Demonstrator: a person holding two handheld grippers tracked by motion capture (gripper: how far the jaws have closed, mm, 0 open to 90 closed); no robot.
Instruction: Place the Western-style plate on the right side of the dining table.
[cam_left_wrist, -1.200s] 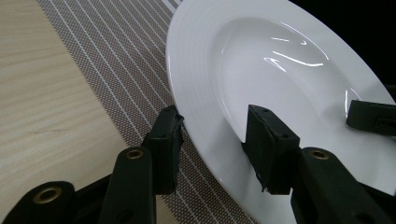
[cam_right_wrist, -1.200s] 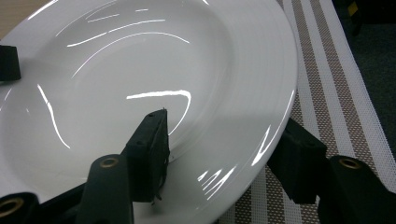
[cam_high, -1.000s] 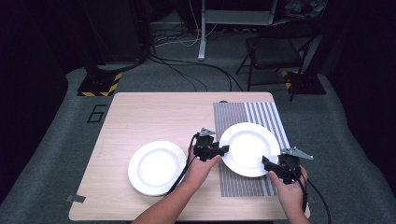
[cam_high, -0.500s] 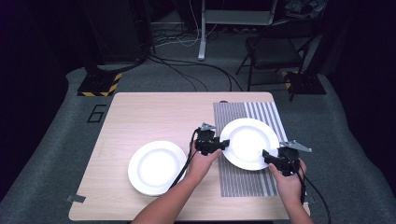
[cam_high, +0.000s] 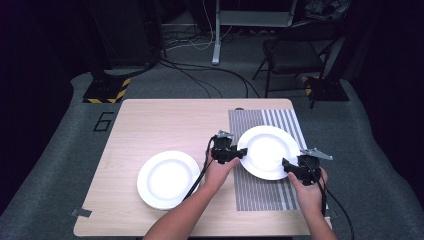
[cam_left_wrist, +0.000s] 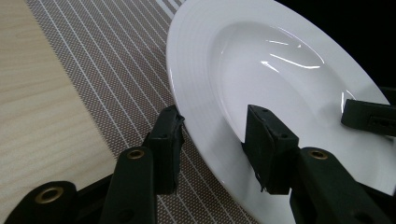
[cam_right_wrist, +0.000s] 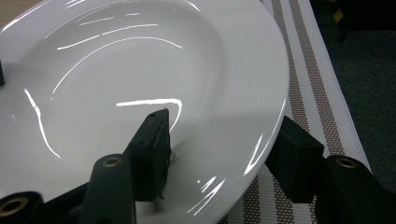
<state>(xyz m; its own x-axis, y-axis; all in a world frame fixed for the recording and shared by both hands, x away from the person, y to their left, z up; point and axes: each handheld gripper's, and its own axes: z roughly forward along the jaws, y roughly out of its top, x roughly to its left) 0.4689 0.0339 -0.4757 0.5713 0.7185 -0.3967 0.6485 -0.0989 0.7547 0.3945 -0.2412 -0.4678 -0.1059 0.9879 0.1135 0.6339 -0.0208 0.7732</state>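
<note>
Dim room, wooden table (cam_high: 150, 125). Plate (cam_high: 267, 150): glazed, slippery, stiff, breakable; best held at opposite rims. Left gripper (cam_high: 239, 154), right gripper (cam_high: 289, 166): spread, rim between, unclamped.

White plates (cam_high: 270, 150), brown-and-white striped mat (cam_high: 260, 192), pale wood table (cam_high: 150, 125).
</note>
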